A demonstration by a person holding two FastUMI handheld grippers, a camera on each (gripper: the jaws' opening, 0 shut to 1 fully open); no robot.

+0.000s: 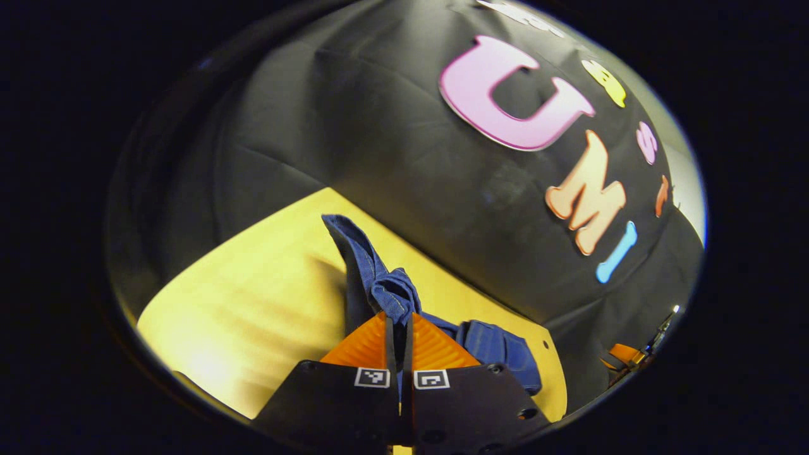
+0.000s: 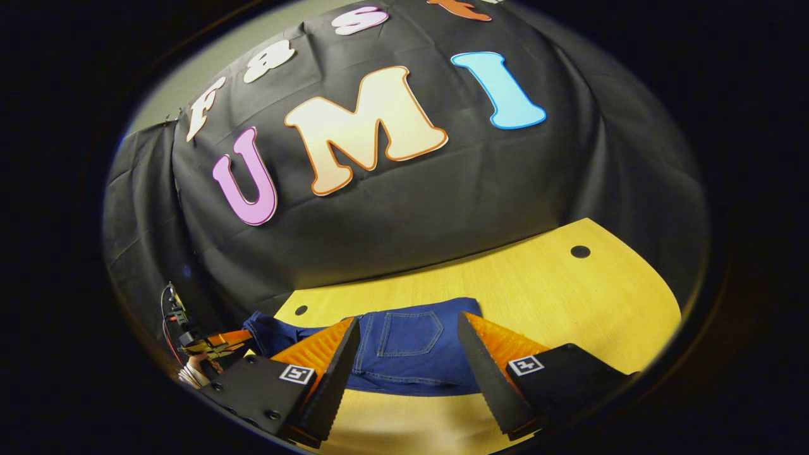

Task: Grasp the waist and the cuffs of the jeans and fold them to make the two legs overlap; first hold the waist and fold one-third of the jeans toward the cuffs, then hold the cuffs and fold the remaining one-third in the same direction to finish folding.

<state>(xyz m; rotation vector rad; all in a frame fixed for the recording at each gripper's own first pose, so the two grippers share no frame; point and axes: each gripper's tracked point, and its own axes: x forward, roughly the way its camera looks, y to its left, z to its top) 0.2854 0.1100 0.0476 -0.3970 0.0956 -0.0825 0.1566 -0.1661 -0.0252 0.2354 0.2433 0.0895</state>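
Pinching bunched jeans [image 1: 389, 294] between its fingers, left claw [image 1: 399, 328] holds them above worktop [image 1: 265, 284]; right claw [image 2: 407, 354] spread, jeans waist ahead.

In the left gripper view the closed jaws cover the pinched part of the jeans [image 1: 379, 284], so which part they hold cannot be told. In the right gripper view the left gripper [image 2: 212, 344], beside the jeans [image 2: 404, 347], is small and cut by the edge; its state is unclear. The worktop [image 2: 569, 297] runs out of sight below the jeans.
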